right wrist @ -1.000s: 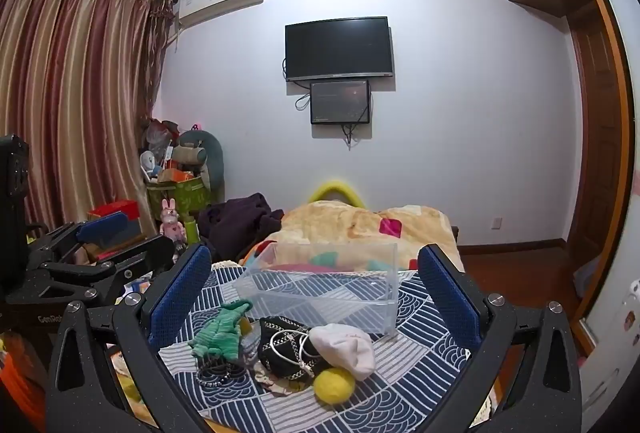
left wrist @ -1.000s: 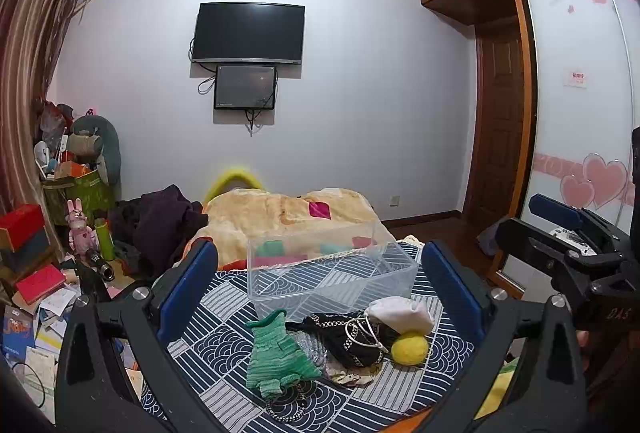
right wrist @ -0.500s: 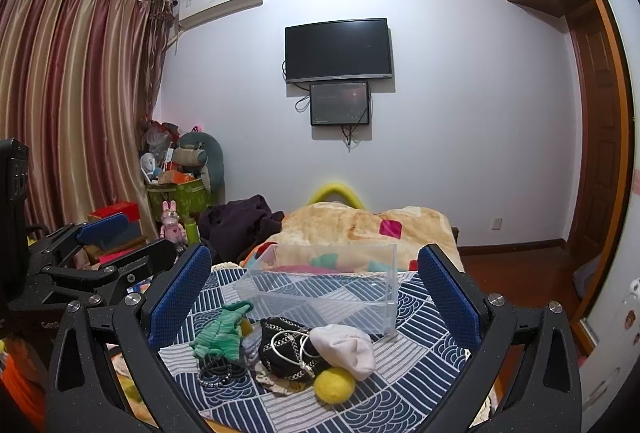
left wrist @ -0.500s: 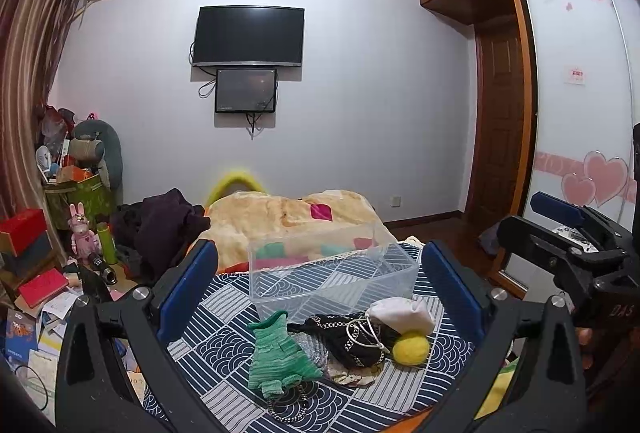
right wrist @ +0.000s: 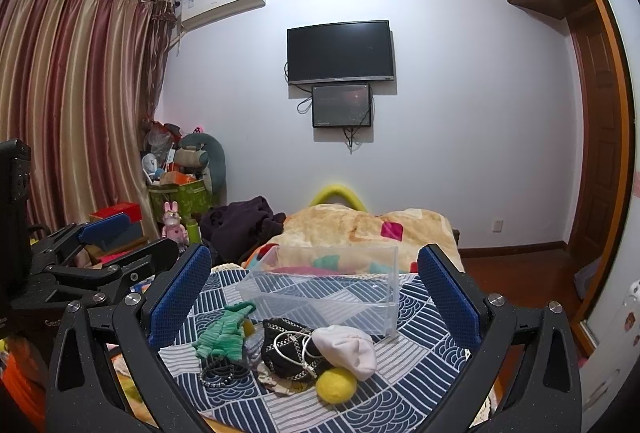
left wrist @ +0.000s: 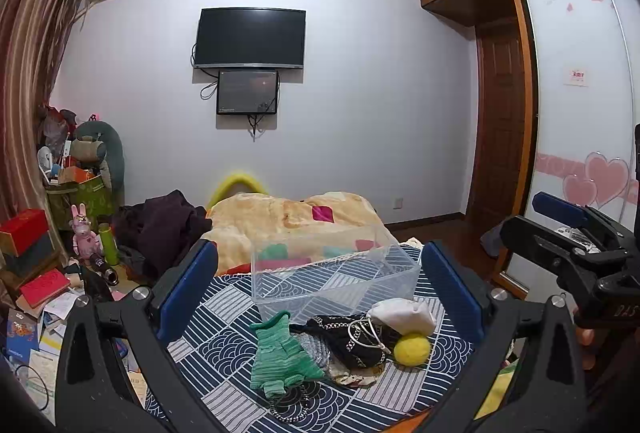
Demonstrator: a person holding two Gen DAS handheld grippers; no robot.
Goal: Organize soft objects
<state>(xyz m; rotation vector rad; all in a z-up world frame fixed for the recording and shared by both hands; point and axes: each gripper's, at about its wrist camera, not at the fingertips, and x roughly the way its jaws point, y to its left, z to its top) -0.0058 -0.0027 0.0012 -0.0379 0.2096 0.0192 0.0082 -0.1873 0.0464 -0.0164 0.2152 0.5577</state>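
Note:
A clear plastic bin stands empty on the blue patterned cloth. In front of it lie a green knitted piece, a black pouch with white cord, a white cloth item, a yellow ball and dark bead loops. My left gripper is open, above and short of the pile. My right gripper is open, likewise held back. Both are empty.
A bed with a yellow quilt lies behind the cloth. Dark clothes sit left of it. Boxes, toys and papers crowd the left floor. A wardrobe and door stand right. The right gripper shows in the left wrist view.
Both views have shifted very slightly; the objects on the cloth have not moved and both grippers stay open.

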